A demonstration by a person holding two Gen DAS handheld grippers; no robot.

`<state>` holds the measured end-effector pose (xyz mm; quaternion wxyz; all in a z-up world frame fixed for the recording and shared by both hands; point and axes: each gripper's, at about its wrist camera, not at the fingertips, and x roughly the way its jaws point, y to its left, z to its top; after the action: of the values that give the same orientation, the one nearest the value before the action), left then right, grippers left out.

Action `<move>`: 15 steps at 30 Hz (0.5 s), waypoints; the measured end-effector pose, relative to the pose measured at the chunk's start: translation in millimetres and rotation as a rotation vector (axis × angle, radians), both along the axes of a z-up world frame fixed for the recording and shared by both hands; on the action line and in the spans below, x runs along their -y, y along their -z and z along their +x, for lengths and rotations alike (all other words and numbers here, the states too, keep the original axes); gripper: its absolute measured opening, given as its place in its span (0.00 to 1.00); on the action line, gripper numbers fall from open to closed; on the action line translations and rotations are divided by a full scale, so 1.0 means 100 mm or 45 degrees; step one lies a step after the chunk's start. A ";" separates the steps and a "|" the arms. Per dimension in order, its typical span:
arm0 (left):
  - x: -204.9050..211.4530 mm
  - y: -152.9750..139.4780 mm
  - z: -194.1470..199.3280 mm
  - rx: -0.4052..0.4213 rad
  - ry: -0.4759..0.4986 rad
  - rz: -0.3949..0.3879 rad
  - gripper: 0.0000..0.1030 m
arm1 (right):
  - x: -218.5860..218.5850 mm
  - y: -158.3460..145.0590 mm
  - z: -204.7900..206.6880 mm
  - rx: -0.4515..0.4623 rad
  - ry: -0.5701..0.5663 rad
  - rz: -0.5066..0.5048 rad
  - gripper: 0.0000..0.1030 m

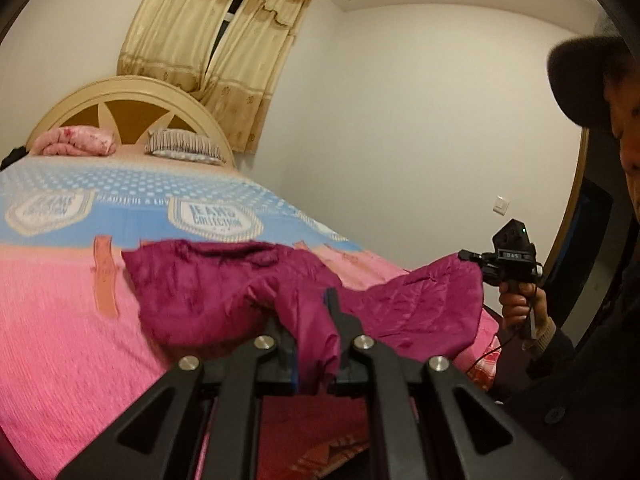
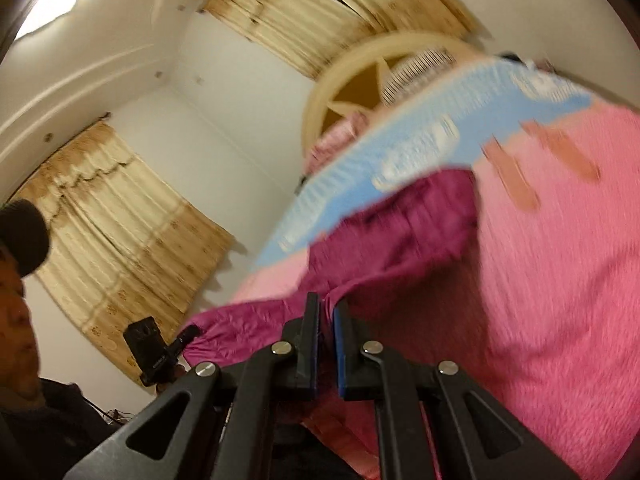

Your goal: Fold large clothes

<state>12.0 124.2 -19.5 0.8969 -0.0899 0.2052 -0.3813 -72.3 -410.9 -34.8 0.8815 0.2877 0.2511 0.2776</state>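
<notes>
Both claws are clamped on the near hem of a magenta jacket [image 1: 224, 292]: the left gripper [image 1: 316, 344] has a bunch of the cloth pinched between its closed jaws, and the right gripper [image 2: 327, 344] is likewise shut on a fold of it. The jacket lies across the pink part of the bed [image 1: 60, 320], near the foot edge, its far end toward the blue band of the cover and its near end raised off the bed in the two grips. To do this step well, I judge the two hands should keep level with each other and well apart, so the hem stays taut and straight; then carry it toward the headboard [image 1: 120, 88] and lay it down edge on edge, without letting go until the cloth rests flat. The blue band bears a badge reading "JEANS COLLECTION" [image 1: 214, 218]; the line of small letters beside it is too blurred to read.
</notes>
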 end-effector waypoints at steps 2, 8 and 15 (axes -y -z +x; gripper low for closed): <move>0.02 -0.02 0.21 0.016 -0.018 0.059 0.10 | 0.04 -0.08 0.17 0.024 0.016 0.000 0.05; 0.05 0.09 0.91 -0.046 -0.055 0.136 0.10 | 0.16 -0.05 0.91 -0.020 0.104 0.044 0.05; 0.11 0.17 1.47 -0.116 -0.049 0.180 0.10 | 0.38 0.32 1.75 -0.175 0.199 0.117 0.03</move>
<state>158.7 113.3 -36.4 0.8979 -0.0474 0.2703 -0.3441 102.3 -448.6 -66.6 0.8670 0.3649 0.2748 0.1989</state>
